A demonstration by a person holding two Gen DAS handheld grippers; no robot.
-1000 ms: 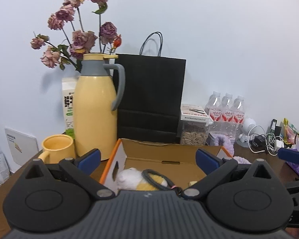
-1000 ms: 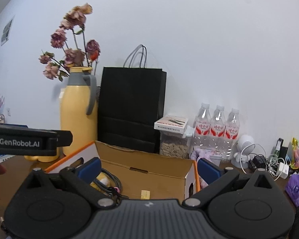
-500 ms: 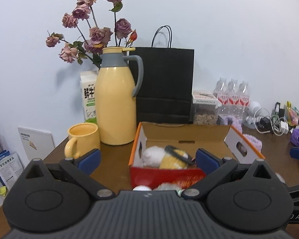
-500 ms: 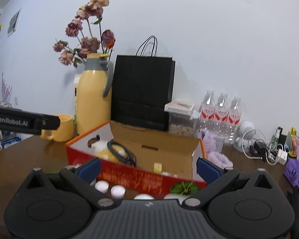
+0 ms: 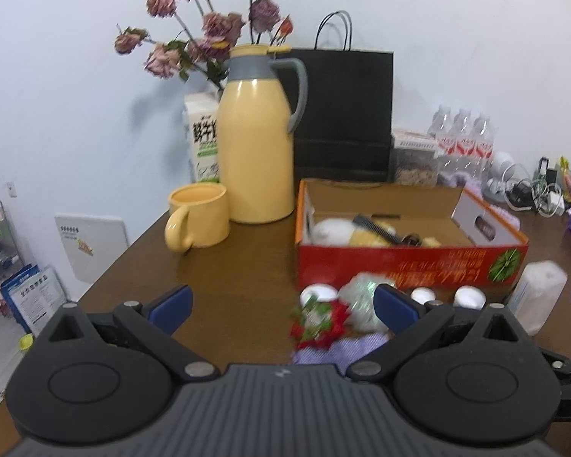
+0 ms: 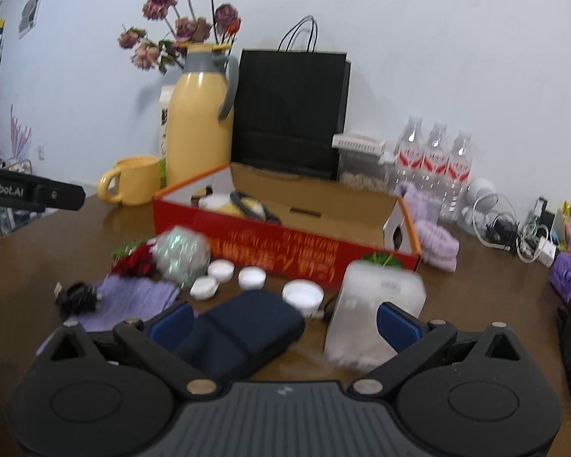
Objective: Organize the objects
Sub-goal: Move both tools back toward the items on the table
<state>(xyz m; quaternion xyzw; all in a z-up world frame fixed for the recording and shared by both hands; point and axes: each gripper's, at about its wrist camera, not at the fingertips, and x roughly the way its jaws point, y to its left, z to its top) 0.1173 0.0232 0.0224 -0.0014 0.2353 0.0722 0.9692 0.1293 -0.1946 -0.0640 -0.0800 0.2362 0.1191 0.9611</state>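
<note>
An open red cardboard box [image 5: 411, 257] [image 6: 285, 234] sits mid-table with a white and yellow plush and a black comb inside. In front of it lie a red flower decoration [image 5: 318, 321] [image 6: 133, 259], a shiny mesh ball [image 6: 181, 253], several small white lids [image 6: 251, 277], a purple cloth [image 6: 133, 299], a dark blue pouch [image 6: 243, 329] and a translucent plastic bottle [image 6: 373, 308] [image 5: 538, 295]. My left gripper [image 5: 281, 304] is open and empty above the table's near edge. My right gripper [image 6: 283, 321] is open and empty, with the pouch and the bottle between its fingers.
A yellow thermos jug [image 5: 259, 148], a yellow mug [image 5: 198, 221], a milk carton [image 5: 203, 139], dried roses and a black paper bag [image 5: 342, 114] stand behind the box. Water bottles [image 6: 434, 160], purple slippers [image 6: 436, 242] and tangled cables [image 6: 514, 228] sit at the right.
Both grippers have pulled back and up from the box. The loose objects in front of the box have come into view. Both stay open and empty.
</note>
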